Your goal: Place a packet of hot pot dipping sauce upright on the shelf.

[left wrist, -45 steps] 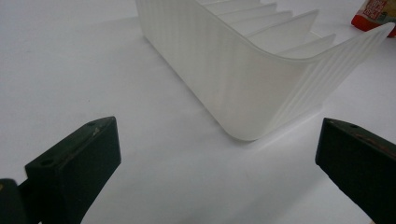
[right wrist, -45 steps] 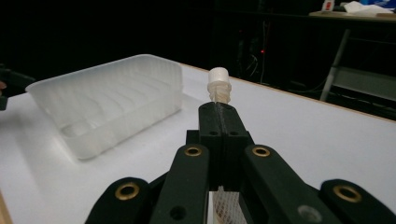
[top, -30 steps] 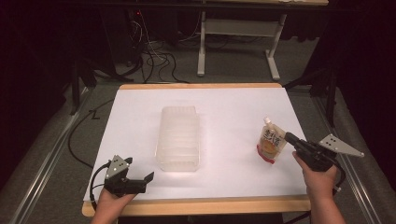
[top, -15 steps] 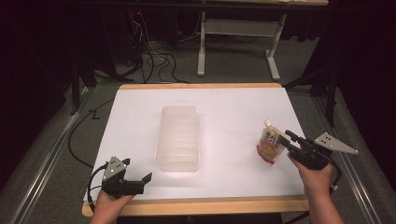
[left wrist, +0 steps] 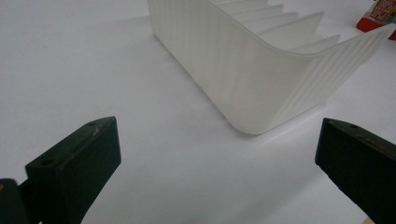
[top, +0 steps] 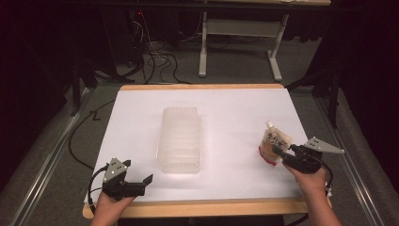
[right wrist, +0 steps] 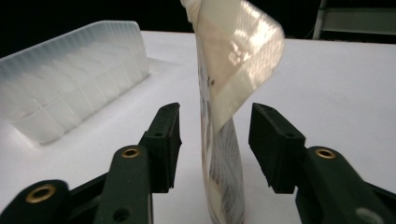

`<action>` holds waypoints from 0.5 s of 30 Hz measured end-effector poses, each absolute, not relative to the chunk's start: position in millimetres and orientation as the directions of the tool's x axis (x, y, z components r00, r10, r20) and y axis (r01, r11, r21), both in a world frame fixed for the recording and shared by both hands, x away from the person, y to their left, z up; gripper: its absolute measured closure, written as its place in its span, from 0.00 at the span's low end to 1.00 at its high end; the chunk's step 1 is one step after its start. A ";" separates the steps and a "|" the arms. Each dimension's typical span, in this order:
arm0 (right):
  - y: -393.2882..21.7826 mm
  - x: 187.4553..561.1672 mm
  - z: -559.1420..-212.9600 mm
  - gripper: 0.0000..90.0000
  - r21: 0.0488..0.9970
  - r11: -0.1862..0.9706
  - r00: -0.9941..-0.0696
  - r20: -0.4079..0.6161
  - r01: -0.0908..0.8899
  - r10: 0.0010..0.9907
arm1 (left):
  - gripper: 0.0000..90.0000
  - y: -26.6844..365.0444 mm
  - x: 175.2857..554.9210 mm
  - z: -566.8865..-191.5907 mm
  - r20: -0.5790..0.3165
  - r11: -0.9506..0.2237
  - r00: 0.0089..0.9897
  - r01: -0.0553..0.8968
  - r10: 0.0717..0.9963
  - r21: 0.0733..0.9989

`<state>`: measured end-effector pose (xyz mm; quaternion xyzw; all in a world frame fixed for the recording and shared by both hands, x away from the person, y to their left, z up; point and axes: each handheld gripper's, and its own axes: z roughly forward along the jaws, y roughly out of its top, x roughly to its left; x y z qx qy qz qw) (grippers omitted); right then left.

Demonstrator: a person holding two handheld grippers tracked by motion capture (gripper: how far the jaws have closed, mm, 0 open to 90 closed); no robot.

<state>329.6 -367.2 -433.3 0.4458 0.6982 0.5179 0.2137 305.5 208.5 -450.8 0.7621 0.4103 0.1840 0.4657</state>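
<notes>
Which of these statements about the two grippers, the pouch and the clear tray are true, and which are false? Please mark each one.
1. The right gripper has its jaws open on either side of the pouch. True.
2. The pouch lies inside the ribbed tray. False: it stands on the white table, apart from the tray and to its right in the high view.
3. The left gripper is shut on the tray's rim. False: its jaws are wide open and hold nothing; the tray sits ahead of them.
4. The tray is empty. True, as far as the high view shows.
5. Each gripper is held by a hand. True.
</notes>
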 end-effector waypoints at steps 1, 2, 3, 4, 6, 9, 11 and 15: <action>-367.2 329.6 -433.3 0.63 0.914 0.066 -0.511 0.163 0.401 0.844 | 0.01 208.5 305.5 -450.8 -0.102 -0.229 0.596 0.454 0.797 0.861; -366.9 329.3 -433.5 0.68 0.914 0.072 -0.519 0.160 0.399 0.840 | 0.01 208.9 305.1 -450.7 -0.101 -0.229 0.595 0.454 0.798 0.861; -366.6 328.8 -433.2 0.70 0.915 0.074 -0.521 0.158 0.397 0.839 | 0.01 209.2 305.0 -450.6 -0.100 -0.229 0.594 0.453 0.798 0.861; -366.3 328.5 -433.0 0.72 0.915 0.074 -0.521 0.158 0.396 0.839 | 0.01 209.4 304.9 -450.5 -0.100 -0.229 0.593 0.454 0.799 0.861; -366.4 328.0 -432.7 0.79 0.917 0.076 -0.523 0.154 0.392 0.838 | 0.01 209.6 304.6 -450.5 -0.099 -0.229 0.594 0.453 0.799 0.862; -367.7 328.0 -432.2 0.89 0.918 0.060 -0.519 0.167 0.393 0.838 | 0.01 210.1 304.8 -451.1 -0.099 -0.231 0.592 0.456 0.800 0.860; -368.1 327.9 -431.8 0.92 0.918 0.058 -0.515 0.167 0.392 0.841 | 0.01 210.5 305.0 -451.4 -0.102 -0.228 0.590 0.457 0.801 0.860; -369.6 327.3 -430.0 1.00 0.920 0.076 -0.513 0.145 0.385 0.846 | 0.01 210.3 304.3 -450.5 -0.097 -0.231 0.592 0.453 0.800 0.861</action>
